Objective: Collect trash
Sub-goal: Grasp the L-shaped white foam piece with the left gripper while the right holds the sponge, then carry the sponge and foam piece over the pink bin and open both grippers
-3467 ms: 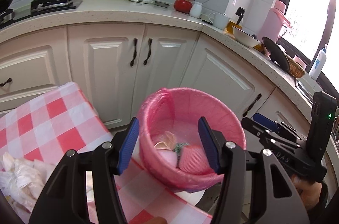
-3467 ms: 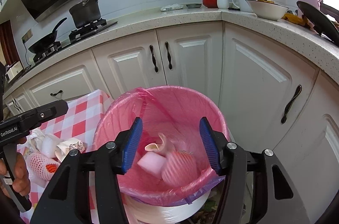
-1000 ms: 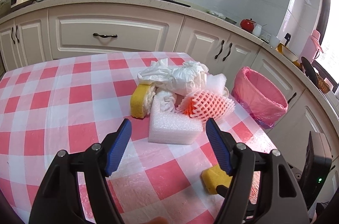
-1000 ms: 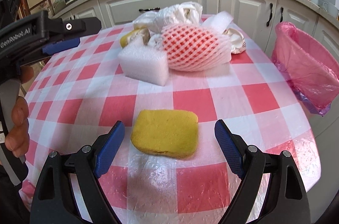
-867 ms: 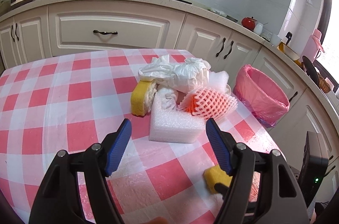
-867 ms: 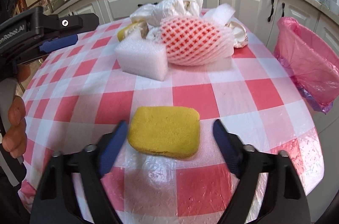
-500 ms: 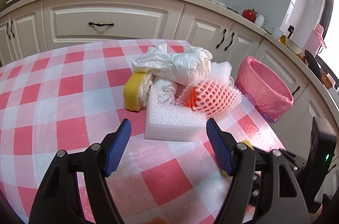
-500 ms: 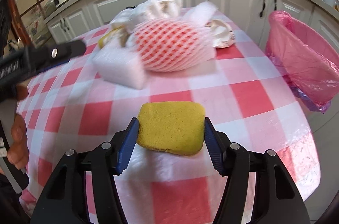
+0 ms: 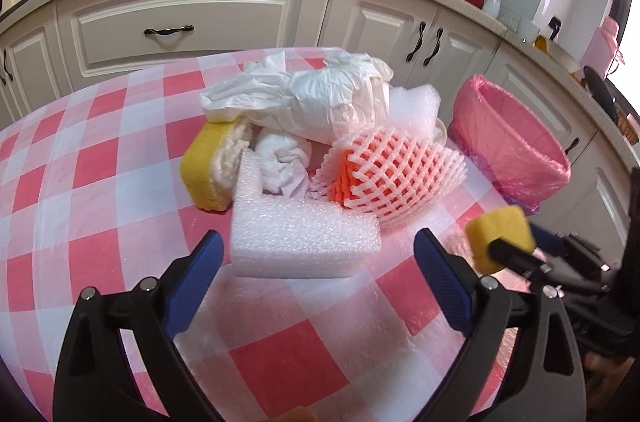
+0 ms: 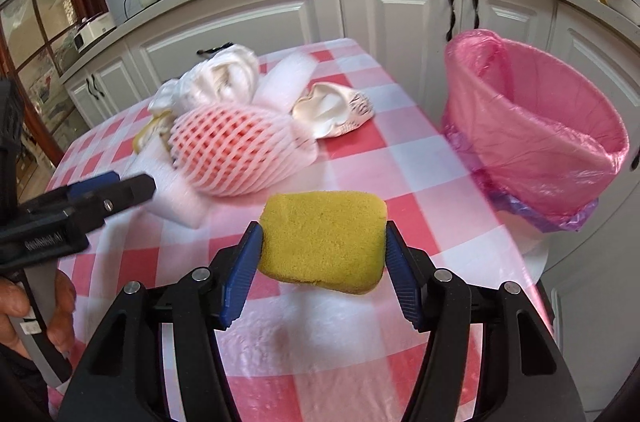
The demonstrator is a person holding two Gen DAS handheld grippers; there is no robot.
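**A:** Sponge: yellow, clamped between the two blue pads of your right gripper and lifted clear of the checked tablecloth. In the left wrist view the same sponge shows at the right, pinched at the tip of that gripper.

**B:** And your left gripper?

**A:** Its jaws stand wide apart, holding nothing. The white foam block lies on the cloth between and just ahead of its pads.

**B:** What else makes up the pile?

**A:** Touching the far side of the block: a pink foam net, a crumpled tissue and a second yellow sponge. A white plastic bag lies on top behind them, with a foam sheet at its right. From your right wrist view, a crushed paper cup rests just beside the net, toward the table edge.

**B:** Where is the bin?

**A:** The bin, lined with a pink bag, stands off the table's right edge, in front of the white cabinets, and to the right of your held sponge
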